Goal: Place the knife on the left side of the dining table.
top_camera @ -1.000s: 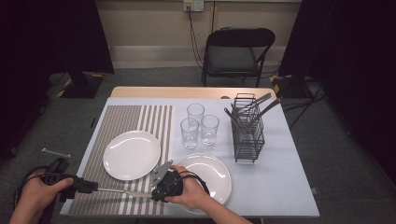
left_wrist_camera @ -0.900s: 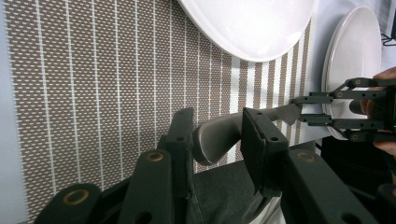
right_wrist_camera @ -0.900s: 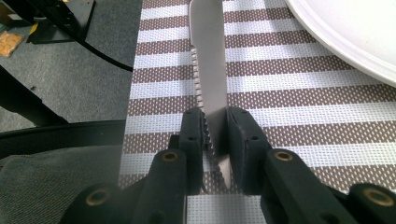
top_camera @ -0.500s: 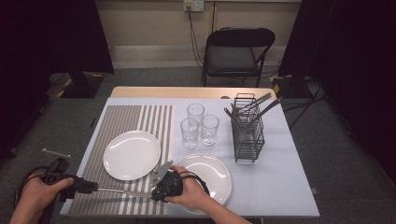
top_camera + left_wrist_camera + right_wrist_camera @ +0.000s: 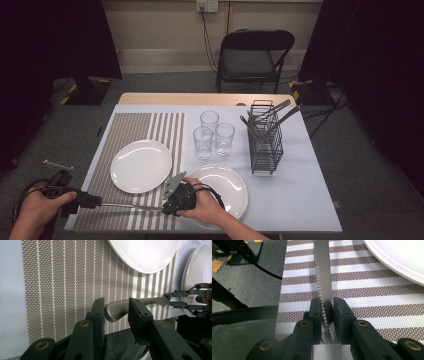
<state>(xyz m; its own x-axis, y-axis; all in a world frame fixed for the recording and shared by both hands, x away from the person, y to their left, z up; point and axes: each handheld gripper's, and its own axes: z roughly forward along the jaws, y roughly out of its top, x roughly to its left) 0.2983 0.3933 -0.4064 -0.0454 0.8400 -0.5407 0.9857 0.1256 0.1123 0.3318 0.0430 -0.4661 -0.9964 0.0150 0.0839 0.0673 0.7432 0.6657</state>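
Observation:
A table knife (image 5: 132, 205) hangs level over the near edge of the striped placemat (image 5: 135, 132), held at both ends. My left gripper (image 5: 97, 201) is at the table's near left corner. In the left gripper view the knife's rounded handle (image 5: 117, 310) sits between the jaws of the left gripper (image 5: 116, 312), which are closed in on it. My right gripper (image 5: 166, 206) is beside the near plate (image 5: 232, 185). In the right gripper view the right gripper (image 5: 327, 308) is shut flat on the serrated blade (image 5: 323, 270), which runs away over the mat.
A second white plate (image 5: 141, 165) lies on the placemat just beyond the knife. Three glasses (image 5: 202, 142) stand mid-table, and a black wire cutlery rack (image 5: 265, 145) with utensils is to their right. A folding chair (image 5: 255, 55) stands behind the table.

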